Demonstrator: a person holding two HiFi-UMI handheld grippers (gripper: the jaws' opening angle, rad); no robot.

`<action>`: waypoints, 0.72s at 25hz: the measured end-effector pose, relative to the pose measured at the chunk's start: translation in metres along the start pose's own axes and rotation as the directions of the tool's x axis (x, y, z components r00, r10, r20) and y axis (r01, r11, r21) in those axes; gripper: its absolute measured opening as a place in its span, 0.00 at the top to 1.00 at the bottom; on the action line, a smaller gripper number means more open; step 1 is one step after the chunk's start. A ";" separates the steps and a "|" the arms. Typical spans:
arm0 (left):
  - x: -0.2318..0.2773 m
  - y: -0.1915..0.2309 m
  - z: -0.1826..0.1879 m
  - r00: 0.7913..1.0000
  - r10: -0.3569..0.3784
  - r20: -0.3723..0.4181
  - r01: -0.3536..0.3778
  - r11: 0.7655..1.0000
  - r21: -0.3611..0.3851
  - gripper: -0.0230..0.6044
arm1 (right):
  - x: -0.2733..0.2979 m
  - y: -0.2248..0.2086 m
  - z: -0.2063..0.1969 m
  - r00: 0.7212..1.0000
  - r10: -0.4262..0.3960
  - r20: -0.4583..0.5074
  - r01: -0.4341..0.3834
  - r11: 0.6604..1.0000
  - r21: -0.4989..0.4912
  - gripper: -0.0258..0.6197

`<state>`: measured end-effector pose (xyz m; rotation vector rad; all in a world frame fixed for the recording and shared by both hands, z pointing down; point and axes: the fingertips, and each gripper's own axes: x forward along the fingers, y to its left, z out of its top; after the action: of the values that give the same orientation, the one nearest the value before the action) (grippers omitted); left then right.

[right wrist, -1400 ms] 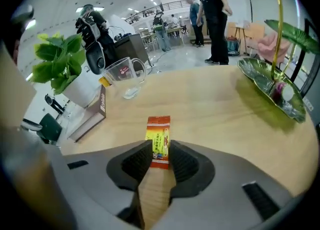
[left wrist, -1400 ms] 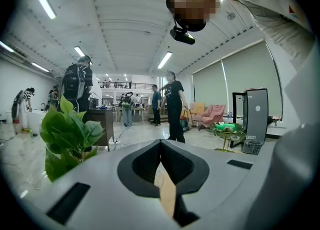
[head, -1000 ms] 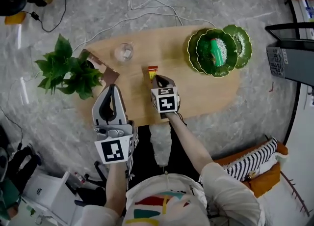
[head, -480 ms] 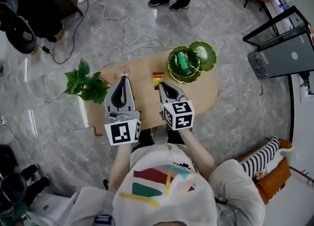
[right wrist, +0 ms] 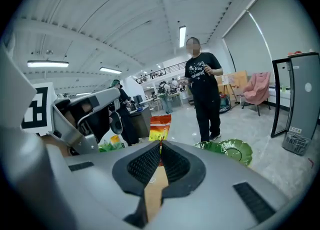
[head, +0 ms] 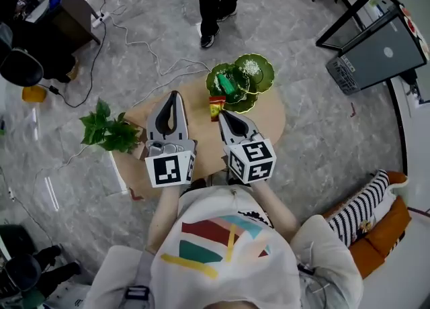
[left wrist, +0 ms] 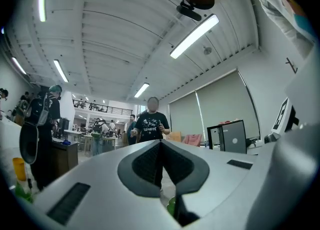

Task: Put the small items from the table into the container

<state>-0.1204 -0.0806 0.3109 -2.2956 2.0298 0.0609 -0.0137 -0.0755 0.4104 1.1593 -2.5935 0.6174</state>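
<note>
- Whereas a second ago the right tongs (head: 221, 115) sit low at the snack packet (head: 216, 107) on the bench (head: 263, 123), they now ride high above it. They are clamped on the packet's lower edge, and the packet stands up off the wood.
- Left tongs (head: 174, 94), left of centre, rise as well; they are pressed together with nothing between them.
- The bench looks smaller and farther off in the head view, as if the person straightens up.
- Green leaf-shaped dishes (head: 271, 72) lie just beyond the packet at upper centre, with a green item (head: 225, 84) already inside.
- Pickup looks done; the carry over the dishes and the release remain.
</note>
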 end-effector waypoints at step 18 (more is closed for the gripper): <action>0.033 -0.030 -0.042 0.990 0.017 -0.142 -0.014 1.000 0.022 0.95 | 0.047 -0.238 0.025 0.956 -0.295 -0.007 0.295 0.955 0.018 0.92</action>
<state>-0.0879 -0.1132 0.3511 -2.3345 2.1024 -0.1272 0.1335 -0.2604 0.4724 1.5103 -2.3471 0.5769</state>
